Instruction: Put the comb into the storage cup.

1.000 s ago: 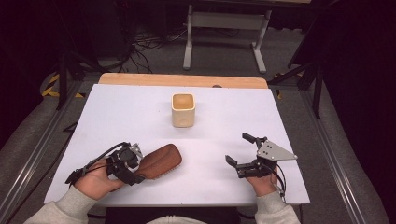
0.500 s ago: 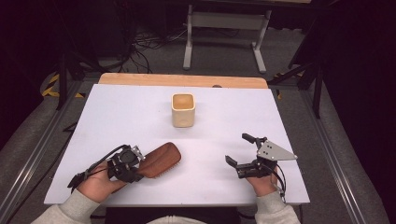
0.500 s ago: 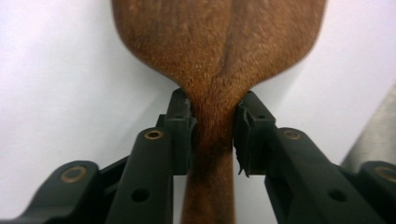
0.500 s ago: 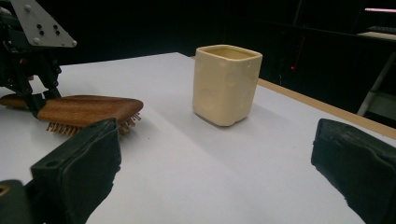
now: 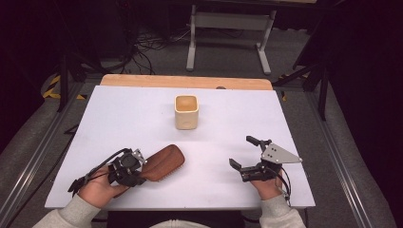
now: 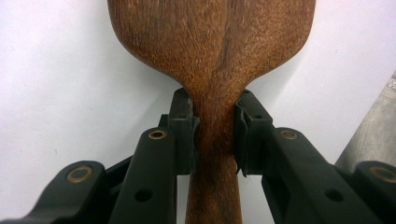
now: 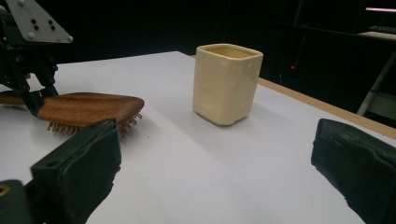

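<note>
A brown wooden brush point(image 5: 164, 161) lies bristles down on the white table point(image 5: 119, 118), near the front left. My left gripper point(image 5: 127, 168) is shut on its handle. In the left gripper view both pads point(image 6: 184, 126) press the narrow neck of the brush point(image 6: 215, 46) from either side. A cream square cup point(image 5: 186, 111) stands upright at the middle of the table, farther back. My right gripper point(image 5: 243, 152) rests at the front right, open and holding nothing. The right gripper view shows the cup point(image 7: 227, 84) ahead, with the brush point(image 7: 88, 107) and the left gripper point(image 7: 28, 60) to its left.
A wooden strip point(image 5: 185, 81) runs along the table's far edge. Beyond it the dark floor holds a metal stand point(image 5: 228, 33) and cables. There is bare white surface between the brush, the cup and the right gripper.
The left hand has sunk slightly toward the near edge, still on the brush handle. The brush, cup and right gripper have not visibly moved.
</note>
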The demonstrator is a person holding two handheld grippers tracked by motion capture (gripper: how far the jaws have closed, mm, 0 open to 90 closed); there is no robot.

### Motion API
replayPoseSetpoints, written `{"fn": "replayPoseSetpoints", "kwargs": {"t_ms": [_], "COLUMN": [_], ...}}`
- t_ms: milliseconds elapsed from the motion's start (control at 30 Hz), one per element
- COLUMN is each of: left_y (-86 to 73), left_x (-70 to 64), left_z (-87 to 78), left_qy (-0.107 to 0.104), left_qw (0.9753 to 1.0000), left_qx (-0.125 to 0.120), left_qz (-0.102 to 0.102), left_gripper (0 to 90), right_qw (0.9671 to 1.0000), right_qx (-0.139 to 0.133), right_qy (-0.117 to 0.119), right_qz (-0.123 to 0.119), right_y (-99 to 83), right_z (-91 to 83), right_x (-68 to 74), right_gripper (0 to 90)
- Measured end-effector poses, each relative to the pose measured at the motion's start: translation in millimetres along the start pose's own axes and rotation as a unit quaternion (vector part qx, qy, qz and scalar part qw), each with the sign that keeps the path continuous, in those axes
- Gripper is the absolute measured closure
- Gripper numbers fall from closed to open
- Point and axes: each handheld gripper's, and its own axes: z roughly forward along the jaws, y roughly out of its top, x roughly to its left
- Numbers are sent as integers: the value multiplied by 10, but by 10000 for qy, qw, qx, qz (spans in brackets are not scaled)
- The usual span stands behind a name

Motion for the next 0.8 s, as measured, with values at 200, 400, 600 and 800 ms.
{"fn": "replayPoseSetpoints", "kwargs": {"t_ms": [200,400,600,800], "left_y": [-38,-63,-75,-76], "left_x": [-36,-96,-108,-149], "left_z": [-65,-168,-245,-309], "left_qy": [90,170,56,186], "left_qw": [9996,9975,9928,9862], "left_qx": [-245,-649,-1165,-1596], "left_qz": [139,214,288,393], "left_gripper": [728,728,727,727], "right_qw": [10000,10000,10000,10000], "right_qx": [-7,1,-8,-6], "right_qy": [5,7,15,31], "right_qz": [-19,-27,-24,-30], "right_y": [0,1,0,1], "right_z": [4,12,16,11], "right_x": [0,9,11,15], "right_gripper": [22,22,22,22]}}
